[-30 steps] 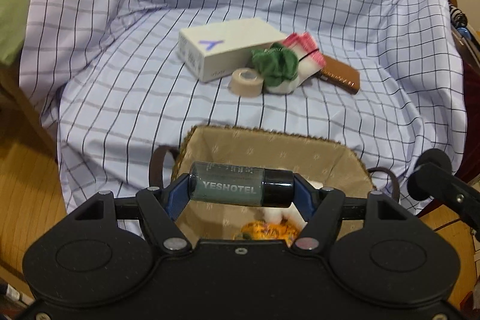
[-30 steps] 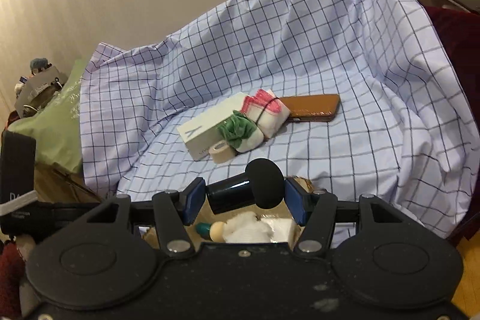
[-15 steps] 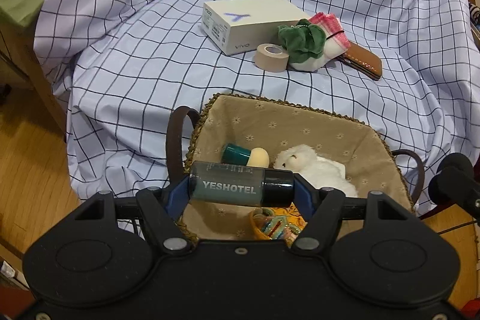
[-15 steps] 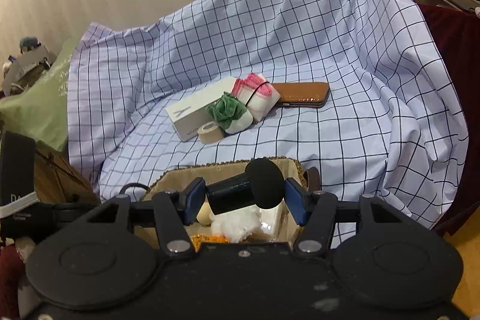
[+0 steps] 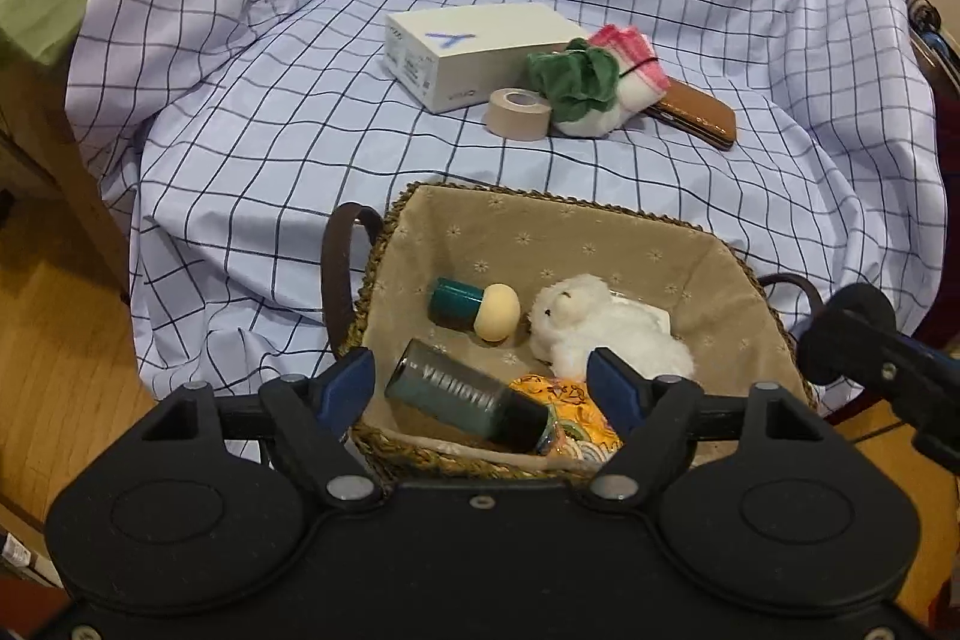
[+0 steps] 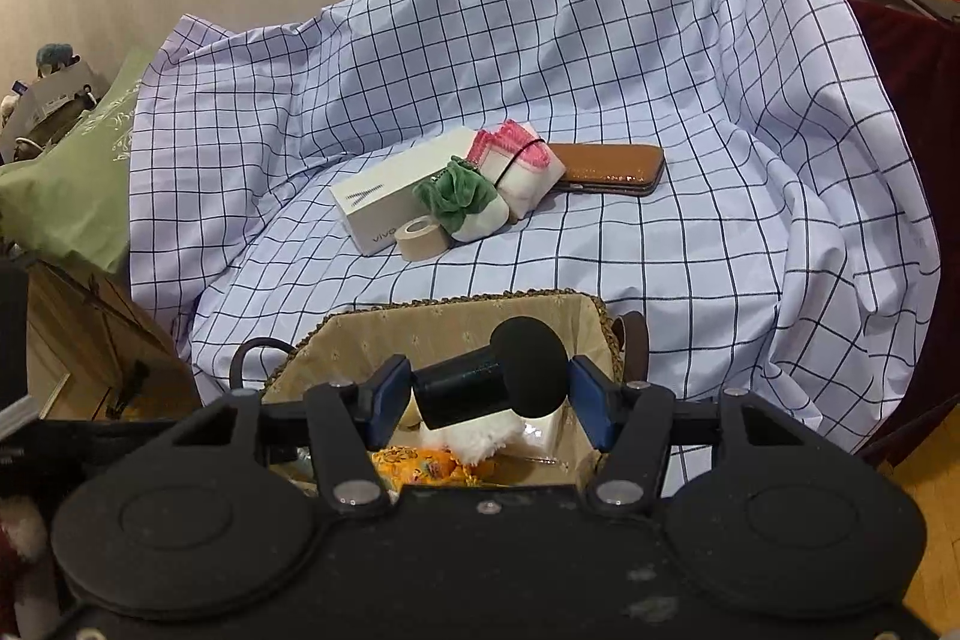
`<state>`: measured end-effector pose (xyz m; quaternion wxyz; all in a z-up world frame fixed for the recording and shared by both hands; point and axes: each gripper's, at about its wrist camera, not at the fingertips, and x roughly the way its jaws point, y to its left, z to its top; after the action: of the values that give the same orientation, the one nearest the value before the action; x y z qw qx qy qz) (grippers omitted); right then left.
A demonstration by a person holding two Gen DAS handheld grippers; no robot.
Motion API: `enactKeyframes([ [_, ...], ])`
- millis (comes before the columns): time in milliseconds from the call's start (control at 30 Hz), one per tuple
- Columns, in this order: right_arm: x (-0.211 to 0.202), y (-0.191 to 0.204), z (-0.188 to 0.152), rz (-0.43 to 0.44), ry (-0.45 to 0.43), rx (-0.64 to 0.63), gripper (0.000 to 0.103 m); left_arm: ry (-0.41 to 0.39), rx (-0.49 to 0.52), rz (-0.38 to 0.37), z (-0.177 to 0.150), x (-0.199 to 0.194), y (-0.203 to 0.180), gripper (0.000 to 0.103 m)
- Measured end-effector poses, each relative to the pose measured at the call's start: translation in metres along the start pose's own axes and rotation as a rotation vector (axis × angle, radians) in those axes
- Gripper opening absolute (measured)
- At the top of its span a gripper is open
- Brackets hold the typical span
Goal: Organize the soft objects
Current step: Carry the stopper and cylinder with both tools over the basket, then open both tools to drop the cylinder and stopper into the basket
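Observation:
A lined wicker basket (image 5: 708, 274) sits at the front of the checked cloth. In it lie a white plush toy (image 5: 606, 328), a teal bottle with a cream cap (image 5: 474, 307), an orange patterned thing (image 5: 576, 415) and a dark green bottle (image 5: 468, 397), tilted below my left gripper (image 5: 483, 388). That gripper is open and empty above the basket's near edge. My right gripper (image 6: 489, 391) is shut on a black object with a round foam head (image 6: 528, 367), held over the basket (image 6: 432, 328). A green and pink soft bundle (image 5: 591, 82) lies farther back.
A white box (image 5: 474, 52), a beige tape roll (image 5: 517, 113) and a brown case (image 5: 699, 115) lie by the bundle on the cloth. Wooden floor (image 5: 54, 370) is at the left. A green cushion (image 6: 72, 178) and a dark red cloth (image 6: 912, 112) flank the checked cloth.
My left gripper opened and let go of the dark green bottle, which dropped into the basket. The right gripper still holds the black object, now a little closer over the basket.

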<state>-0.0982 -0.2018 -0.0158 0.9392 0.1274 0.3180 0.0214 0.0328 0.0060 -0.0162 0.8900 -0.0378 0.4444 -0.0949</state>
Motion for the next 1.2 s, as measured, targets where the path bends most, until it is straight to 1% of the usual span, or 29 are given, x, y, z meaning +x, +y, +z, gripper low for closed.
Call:
enactKeyframes([
  [100, 0.001, 0.0, -0.001, -0.001, 0.006, -0.001, 0.057, 0.001, 0.008, 0.007, 0.0, 0.0, -0.002, 0.074],
  [167, 0.002, 0.0, -0.001, -0.001, 0.01, -0.002, 0.057, 0.001, 0.0, 0.006, 0.0, 0.0, 0.0, 0.077],
  [267, 0.004, 0.0, -0.002, -0.002, 0.021, -0.006, 0.057, -0.019, -0.014, 0.017, 0.0, -0.005, 0.003, 0.078],
  [333, 0.005, 0.001, -0.002, -0.003, 0.031, -0.01, 0.057, -0.043, -0.018, 0.035, 0.001, -0.009, 0.004, 0.082],
  [400, 0.007, 0.002, -0.003, -0.005, 0.04, -0.017, 0.057, -0.064, -0.022, 0.043, 0.001, -0.013, 0.005, 0.09],
  [467, 0.008, 0.003, -0.003, -0.006, 0.044, -0.021, 0.057, -0.076, -0.028, 0.044, 0.002, -0.015, 0.006, 0.092],
  [733, 0.01, 0.002, -0.003, -0.009, 0.054, -0.018, 0.059, -0.069, -0.043, 0.044, 0.002, -0.012, 0.009, 0.092],
  [933, 0.012, 0.0, -0.003, -0.005, 0.061, -0.007, 0.061, -0.061, -0.04, 0.04, 0.001, -0.012, 0.008, 0.092],
  [1200, 0.011, 0.001, -0.004, -0.007, 0.058, -0.012, 0.062, -0.052, -0.039, 0.04, 0.0, -0.01, 0.007, 0.092],
])
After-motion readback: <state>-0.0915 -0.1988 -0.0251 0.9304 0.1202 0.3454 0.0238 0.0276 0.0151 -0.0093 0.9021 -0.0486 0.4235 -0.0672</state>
